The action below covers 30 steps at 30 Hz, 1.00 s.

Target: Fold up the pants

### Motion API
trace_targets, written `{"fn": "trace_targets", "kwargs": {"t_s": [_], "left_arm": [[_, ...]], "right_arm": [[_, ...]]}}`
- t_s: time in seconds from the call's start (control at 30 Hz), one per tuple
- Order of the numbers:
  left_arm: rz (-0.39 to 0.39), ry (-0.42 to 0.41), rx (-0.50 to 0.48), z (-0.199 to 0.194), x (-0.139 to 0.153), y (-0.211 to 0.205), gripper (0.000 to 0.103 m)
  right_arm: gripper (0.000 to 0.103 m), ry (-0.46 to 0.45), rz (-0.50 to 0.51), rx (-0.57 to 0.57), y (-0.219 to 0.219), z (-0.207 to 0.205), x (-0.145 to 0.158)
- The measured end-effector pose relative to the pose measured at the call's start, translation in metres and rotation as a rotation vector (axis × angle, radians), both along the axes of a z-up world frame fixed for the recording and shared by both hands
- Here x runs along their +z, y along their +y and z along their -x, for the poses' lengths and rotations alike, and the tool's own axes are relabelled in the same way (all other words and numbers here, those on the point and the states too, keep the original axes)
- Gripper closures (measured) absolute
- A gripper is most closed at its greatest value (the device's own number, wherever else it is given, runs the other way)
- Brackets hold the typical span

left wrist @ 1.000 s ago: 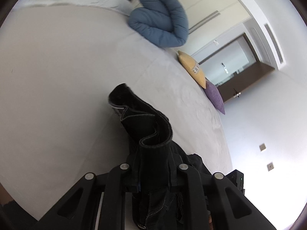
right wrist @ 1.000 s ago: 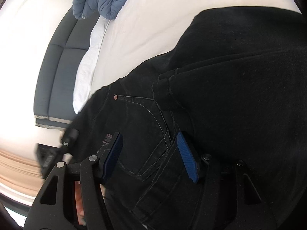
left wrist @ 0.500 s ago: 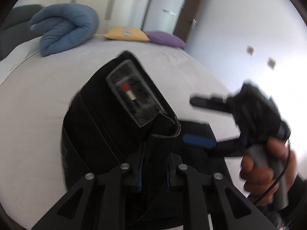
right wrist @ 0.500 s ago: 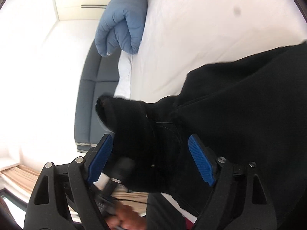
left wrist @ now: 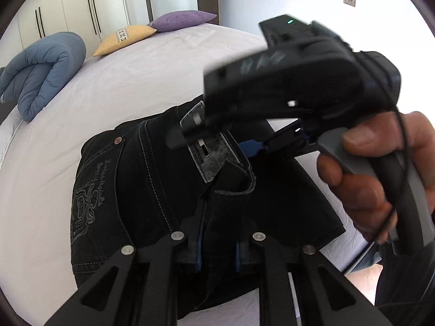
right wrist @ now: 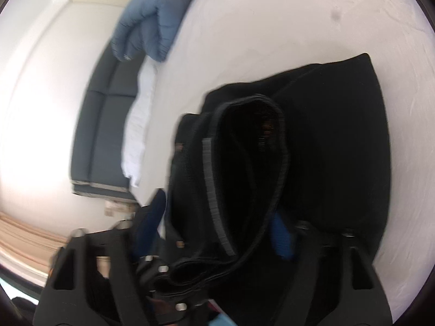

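Observation:
Black pants (left wrist: 122, 190) lie bunched on the white bed (left wrist: 163, 68), back pocket and leather waist patch (left wrist: 214, 157) facing up. My left gripper (left wrist: 220, 225) is shut on a raised fold of the waistband. A hand holds my right gripper (left wrist: 217, 138) just above it, fingers reaching over the patch. In the blurred right wrist view, the waistband loop (right wrist: 244, 149) stands between the blue pads of my right gripper (right wrist: 217, 228). Its jaws are closing, with a thin gap still showing by the left pad. The rest of the pants (right wrist: 339, 135) lie behind.
A rolled blue duvet (left wrist: 40, 76), a yellow pillow (left wrist: 125, 38) and a purple pillow (left wrist: 182, 20) sit at the bed's far end. Wardrobe doors (left wrist: 81, 2) stand behind. A dark grey headboard (right wrist: 103, 135) runs along the bed's side. The bed edge and floor (left wrist: 364, 274) are at lower right.
My left gripper rolled and swung across with the waistband, laying it over the pants. My right gripper came close from the right, opened wide, then began closing around the waistband.

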<state>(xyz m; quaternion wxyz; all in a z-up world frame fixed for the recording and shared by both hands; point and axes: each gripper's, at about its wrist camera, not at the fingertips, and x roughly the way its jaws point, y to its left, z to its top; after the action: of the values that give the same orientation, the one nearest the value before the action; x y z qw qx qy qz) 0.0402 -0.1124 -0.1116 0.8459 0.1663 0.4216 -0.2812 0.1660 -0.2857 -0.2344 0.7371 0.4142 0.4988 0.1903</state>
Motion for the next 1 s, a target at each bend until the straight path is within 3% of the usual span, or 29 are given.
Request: {"fn": "trace_targets", "kwargs": {"t_s": [0.07,0.17,0.47,0.73,1.0], "left_arm": [[-0.008,0.008,0.002,-0.003,0.001,-0.01,0.086],[-0.014,0.019,0.005,-0.004,-0.001,-0.012,0.086],[-0.019,0.032,0.007,-0.016,0.007,-0.017,0.086],[-0.013,0.022,-0.024,-0.013,0.016,-0.03,0.086],[-0.046,0.03,-0.05,-0.01,0.007,-0.056,0.086]], "right_arm": [[0.076,0.033,0.008,-0.016,-0.007,-0.006,-0.009],[0.082,0.037,0.003,-0.029,-0.009,0.0,-0.018],[0.089,0.014,0.074,-0.025,0.025,-0.015,-0.01],[0.09,-0.034,0.096,-0.027,0.009,0.002,0.016],[0.09,-0.02,0.101,-0.057,-0.022,0.022,0.011]]}}
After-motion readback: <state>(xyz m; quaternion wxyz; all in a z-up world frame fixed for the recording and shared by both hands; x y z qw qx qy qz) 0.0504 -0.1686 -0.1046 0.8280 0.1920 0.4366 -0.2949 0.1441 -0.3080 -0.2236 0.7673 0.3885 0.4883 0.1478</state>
